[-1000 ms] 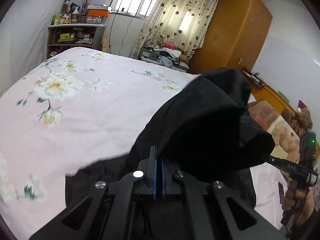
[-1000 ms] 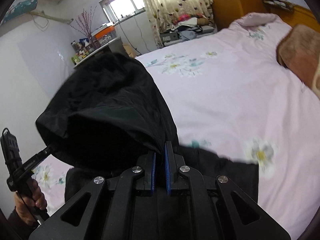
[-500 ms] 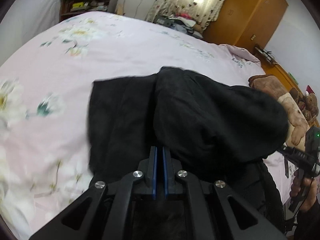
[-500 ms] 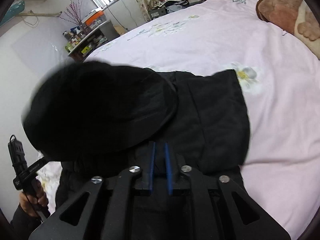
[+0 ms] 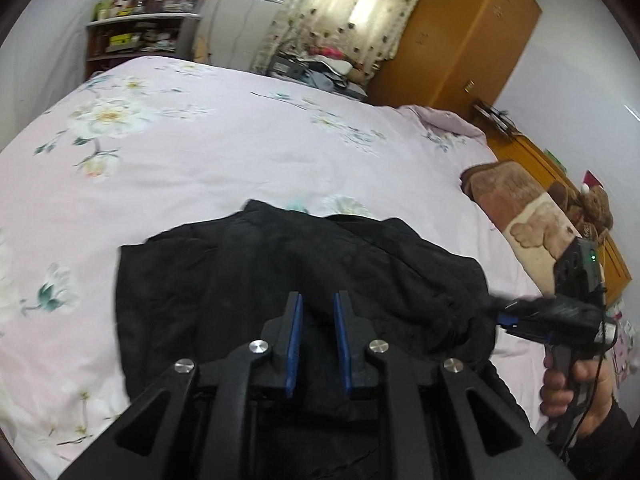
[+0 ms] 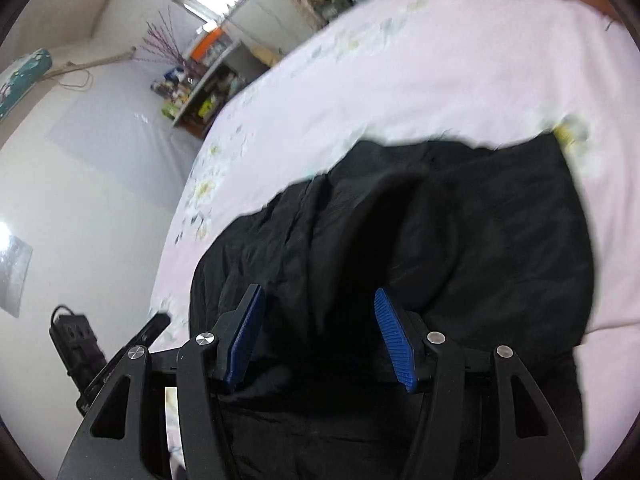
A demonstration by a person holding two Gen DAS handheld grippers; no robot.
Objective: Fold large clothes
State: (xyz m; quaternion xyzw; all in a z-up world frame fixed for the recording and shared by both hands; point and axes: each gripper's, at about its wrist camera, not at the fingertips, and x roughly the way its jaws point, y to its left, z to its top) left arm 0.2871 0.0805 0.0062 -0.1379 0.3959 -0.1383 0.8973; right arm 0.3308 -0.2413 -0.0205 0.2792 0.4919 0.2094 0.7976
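Note:
A large black garment (image 5: 304,272) lies folded over itself on the pink floral bed sheet (image 5: 224,148); it also shows in the right wrist view (image 6: 440,232). My left gripper (image 5: 318,300) is open just above the garment's near edge, with nothing between its blue pads. My right gripper (image 6: 318,300) is wide open over the garment, also empty. The right gripper shows at the garment's right edge in the left wrist view (image 5: 504,316). The left gripper's black body shows low left in the right wrist view (image 6: 148,328).
A brown blanket with a bear print (image 5: 528,212) and a teddy bear (image 5: 592,204) lie at the bed's right side. A shelf (image 5: 140,40), a curtain (image 5: 352,12) and an orange wardrobe (image 5: 460,36) stand beyond the bed.
Both grippers carried the raised fold of the garment down onto the lower part, then opened and let it go. The garment now lies flat, folded over.

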